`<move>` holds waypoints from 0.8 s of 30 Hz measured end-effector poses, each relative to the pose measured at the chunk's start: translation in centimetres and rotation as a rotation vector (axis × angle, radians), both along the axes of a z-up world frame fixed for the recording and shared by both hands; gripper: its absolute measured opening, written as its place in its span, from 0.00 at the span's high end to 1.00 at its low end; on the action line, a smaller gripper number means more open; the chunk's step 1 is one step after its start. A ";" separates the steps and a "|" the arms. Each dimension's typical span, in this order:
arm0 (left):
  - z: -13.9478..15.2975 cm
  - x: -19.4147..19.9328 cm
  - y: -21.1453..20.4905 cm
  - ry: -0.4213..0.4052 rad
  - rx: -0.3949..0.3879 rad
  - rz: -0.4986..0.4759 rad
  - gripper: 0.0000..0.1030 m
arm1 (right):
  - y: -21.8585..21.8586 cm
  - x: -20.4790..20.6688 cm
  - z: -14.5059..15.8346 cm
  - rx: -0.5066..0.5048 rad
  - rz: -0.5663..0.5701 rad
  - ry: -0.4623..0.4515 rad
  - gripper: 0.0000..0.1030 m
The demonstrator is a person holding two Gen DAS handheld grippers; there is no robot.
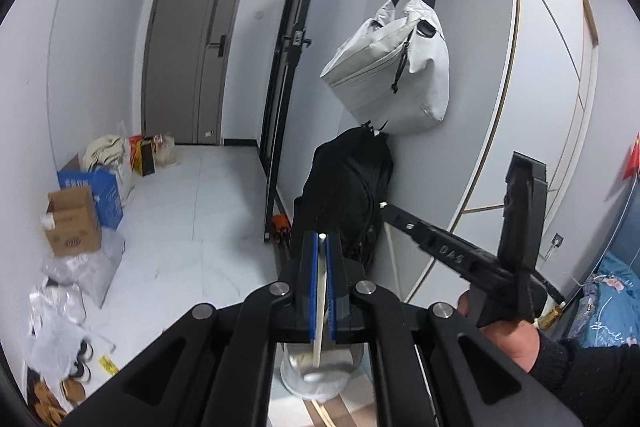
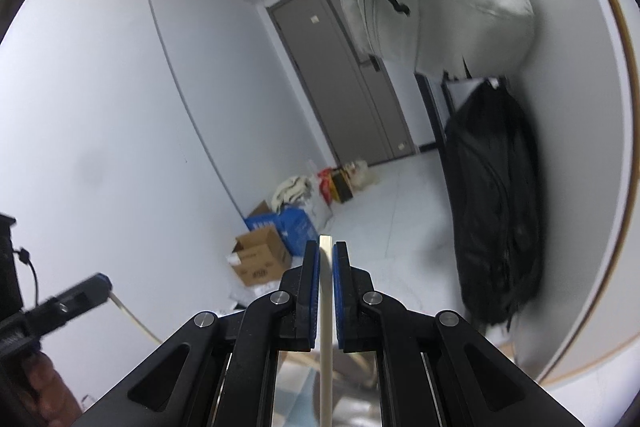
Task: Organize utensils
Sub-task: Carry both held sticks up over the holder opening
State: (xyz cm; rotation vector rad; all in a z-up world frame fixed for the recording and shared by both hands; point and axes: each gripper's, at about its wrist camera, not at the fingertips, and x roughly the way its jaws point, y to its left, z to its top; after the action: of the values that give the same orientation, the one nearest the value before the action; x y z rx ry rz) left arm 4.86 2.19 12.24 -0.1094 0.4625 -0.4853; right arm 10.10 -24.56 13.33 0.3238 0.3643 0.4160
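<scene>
The left tool [image 1: 322, 247] has its blue pads [image 1: 307, 291] pressed together on a pale chopstick [image 1: 321, 307]. The stick's long axis runs along the fingers: its squared end shows just past the fingertips, pointing away from the camera toward the hallway, and the rest slopes down and back toward the camera over a shiny metal cup [image 1: 320, 367] that sits below the tool.

The right tool [image 2: 326, 251] likewise pinches a pale chopstick [image 2: 325, 307] between its blue pads [image 2: 342, 291]. This stick also lies lengthwise along the fingers, square end poking out a little beyond the tips and pointing forward into the room, the shaft running down out of the bottom of the right wrist view.

In the left wrist view the right tool shows to the right, gripped by a hand [image 1: 508, 339] in a dark sleeve. Both views face a grey door [image 1: 188, 47], with a white bag [image 1: 392, 75] hanging on the wall above a black backpack [image 1: 344, 187], and cardboard boxes [image 1: 72, 223] on the floor well apart from the tools.
</scene>
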 end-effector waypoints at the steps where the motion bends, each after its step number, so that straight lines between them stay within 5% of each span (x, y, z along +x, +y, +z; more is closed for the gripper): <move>1: 0.1 0.5 -0.4 -0.002 0.007 0.001 1.00 | 0.0 0.4 0.0 0.002 -0.003 -0.004 0.94; 14: -2.2 5.2 -2.6 0.029 0.044 -0.024 1.00 | 1.2 5.5 -1.6 -0.037 -0.093 -0.113 0.94; 24: -3.5 6.8 -2.9 0.057 0.025 -0.051 1.00 | 2.7 5.4 -2.8 -0.080 -0.184 -0.207 0.95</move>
State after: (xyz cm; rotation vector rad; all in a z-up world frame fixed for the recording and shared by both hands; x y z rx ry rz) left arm 11.66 -0.70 8.78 -0.0880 0.5279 -0.5272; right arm 15.46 -21.89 10.49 0.2318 0.1468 0.2504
